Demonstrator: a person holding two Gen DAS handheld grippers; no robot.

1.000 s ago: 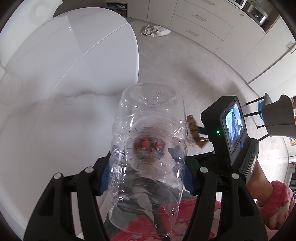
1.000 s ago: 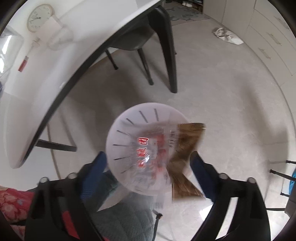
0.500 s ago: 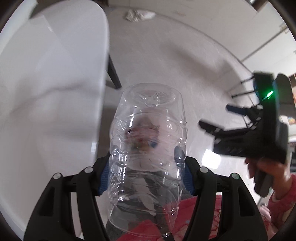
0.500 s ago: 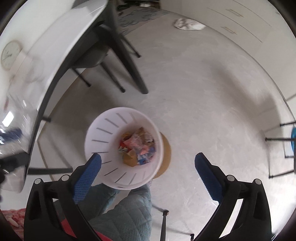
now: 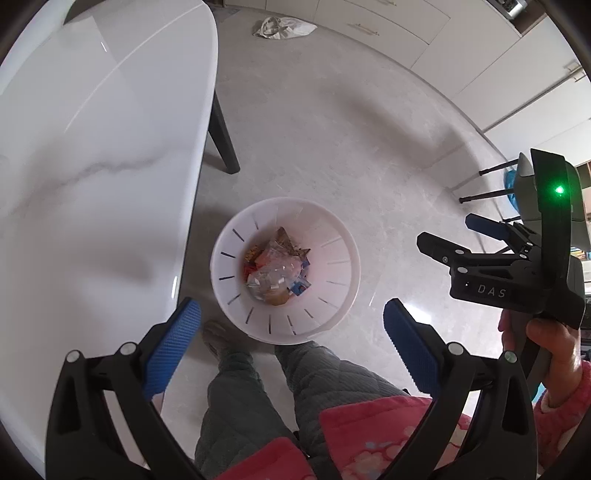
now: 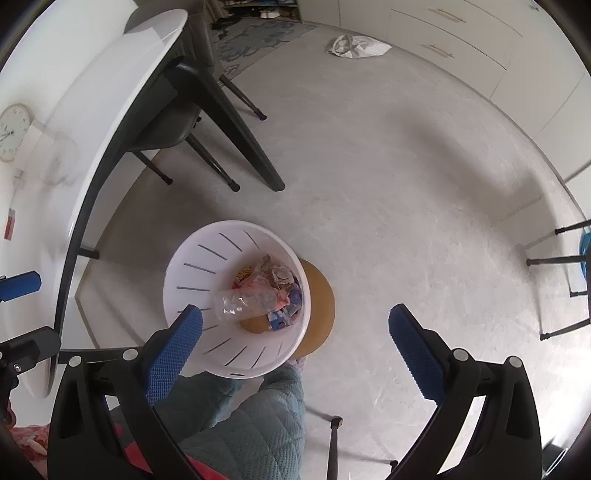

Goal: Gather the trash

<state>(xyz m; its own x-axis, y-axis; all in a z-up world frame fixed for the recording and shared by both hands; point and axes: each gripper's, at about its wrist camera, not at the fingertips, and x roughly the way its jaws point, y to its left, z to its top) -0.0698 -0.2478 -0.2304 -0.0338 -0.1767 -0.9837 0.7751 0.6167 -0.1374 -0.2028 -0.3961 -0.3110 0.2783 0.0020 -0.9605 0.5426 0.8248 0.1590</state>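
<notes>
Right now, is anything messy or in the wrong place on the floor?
Yes. A crumpled white bag lies loose on the floor by the cabinets, far from the white bin. The rest of the trash, a clear bottle included, is inside the bin.

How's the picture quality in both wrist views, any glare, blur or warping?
Left wrist view: sharp, heavy fisheye bending of the table, a glare patch on the floor beside the white bin. Right wrist view: sharp at centre, the clock edge smeared, the clear bottle glinting.
</notes>
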